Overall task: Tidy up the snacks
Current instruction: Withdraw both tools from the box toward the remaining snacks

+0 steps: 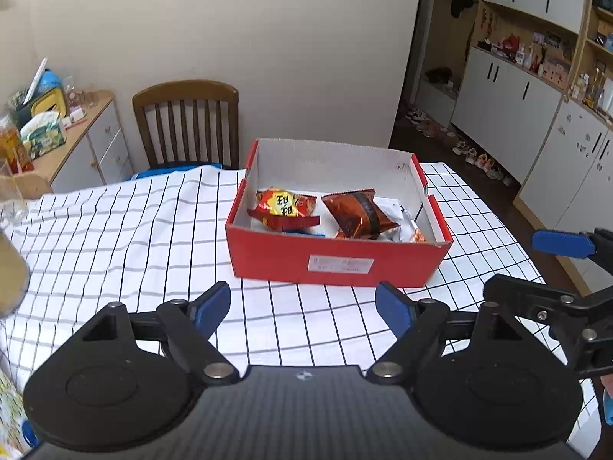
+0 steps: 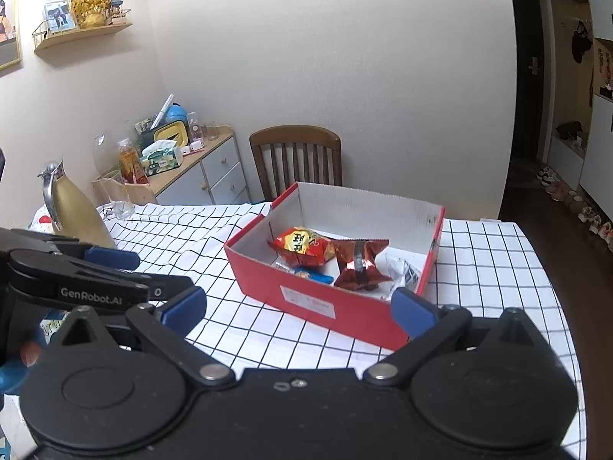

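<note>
Hovering near the red box (image 1: pixel 339 264) on the checked tablecloth (image 1: pixel 115 230), the left gripper (image 1: pixel 302 308) and right gripper (image 2: pixel 299 308) both gape, empty; snack packets (image 1: pixel 285 209) lie inside the box.

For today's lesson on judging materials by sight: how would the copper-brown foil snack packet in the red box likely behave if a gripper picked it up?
The copper-brown packet looks puffed and crinkled, so it would probably dent and feel light. Its glossy foil may slip between the pads. Resting loosely on other wrappers in the red box, it would likely shift if nudged.
</note>
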